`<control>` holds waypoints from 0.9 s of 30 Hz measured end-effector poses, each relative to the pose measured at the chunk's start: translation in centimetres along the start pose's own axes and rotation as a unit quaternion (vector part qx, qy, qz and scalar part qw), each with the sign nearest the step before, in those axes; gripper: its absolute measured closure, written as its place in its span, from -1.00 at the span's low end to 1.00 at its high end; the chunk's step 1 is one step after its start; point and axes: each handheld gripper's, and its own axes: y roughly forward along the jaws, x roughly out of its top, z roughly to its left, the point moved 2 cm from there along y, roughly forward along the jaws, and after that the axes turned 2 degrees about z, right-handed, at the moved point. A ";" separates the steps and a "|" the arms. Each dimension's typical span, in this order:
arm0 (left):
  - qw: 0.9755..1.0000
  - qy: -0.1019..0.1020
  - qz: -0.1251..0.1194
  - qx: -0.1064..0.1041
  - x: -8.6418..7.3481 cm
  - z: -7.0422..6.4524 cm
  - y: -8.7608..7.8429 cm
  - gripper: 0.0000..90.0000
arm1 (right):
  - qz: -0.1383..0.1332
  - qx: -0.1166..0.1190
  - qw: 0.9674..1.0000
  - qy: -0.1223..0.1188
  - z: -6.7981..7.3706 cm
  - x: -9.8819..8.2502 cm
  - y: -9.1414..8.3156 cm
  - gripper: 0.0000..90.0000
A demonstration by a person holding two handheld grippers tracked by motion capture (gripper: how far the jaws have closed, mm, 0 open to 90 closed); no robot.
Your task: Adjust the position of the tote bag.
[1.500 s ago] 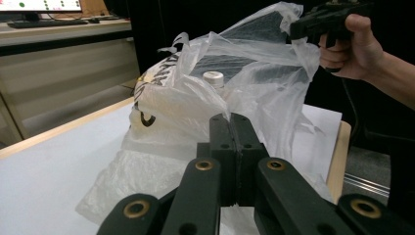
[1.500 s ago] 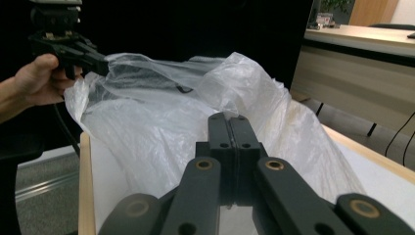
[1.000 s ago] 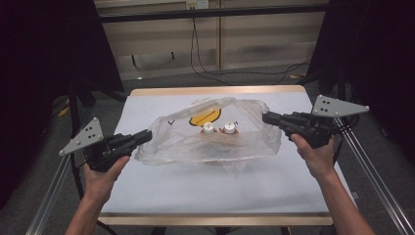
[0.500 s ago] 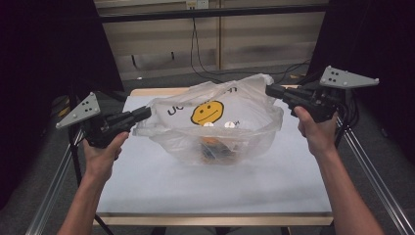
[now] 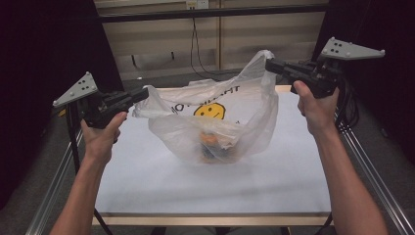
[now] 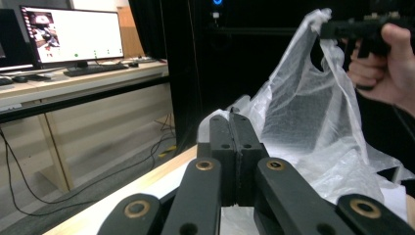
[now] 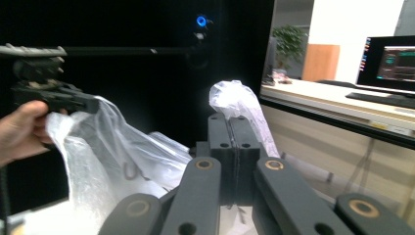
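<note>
Work in hand: a thin translucent white plastic carrier bag with a yellow smiley face and black lettering (image 5: 215,122) is being held up by its two handles above the white table top (image 5: 210,191).
Left gripper (image 5: 144,92): seen at centre left of the high view; its jaws are pressed together on the bag's left handle, with film bunched at the tips in the left gripper view (image 6: 234,128).
Right gripper (image 5: 268,64): seen at upper right of the high view, higher than the left; its jaws are pinched together on the right handle, whose film puffs out above the tips in the right gripper view (image 7: 234,128).
Bag position: centre of the high view, stretched between both grippers, its bottom sagging onto or just above the table; which cannot be told.
Contents: an orange object and some whitish pieces (image 5: 215,144) lie in the bag's bottom; their number cannot be told.
Done: both handles gripped, mouth raised.
Left: judged to be lifting the bag clear.
Count: one bag, two grippers, two hands.
</note>
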 end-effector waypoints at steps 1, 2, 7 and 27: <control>1.000 0.004 0.000 0.000 0.2 0.0 0.3 1.00 | 0.000 0.000 1.000 0.000 -0.2 0.1 0.1 1.00; 1.000 0.004 0.000 0.000 0.2 0.0 0.3 1.00 | 0.000 0.000 1.000 0.000 -0.2 0.1 0.1 1.00; 1.000 -0.004 0.010 0.003 -0.4 0.5 1.4 1.00 | 0.011 -0.001 1.000 0.009 -0.7 -0.7 0.6 1.00; 0.996 -0.038 0.075 -0.006 -6.0 1.9 3.7 1.00 | 0.085 -0.016 0.994 0.064 -2.3 -7.7 0.9 1.00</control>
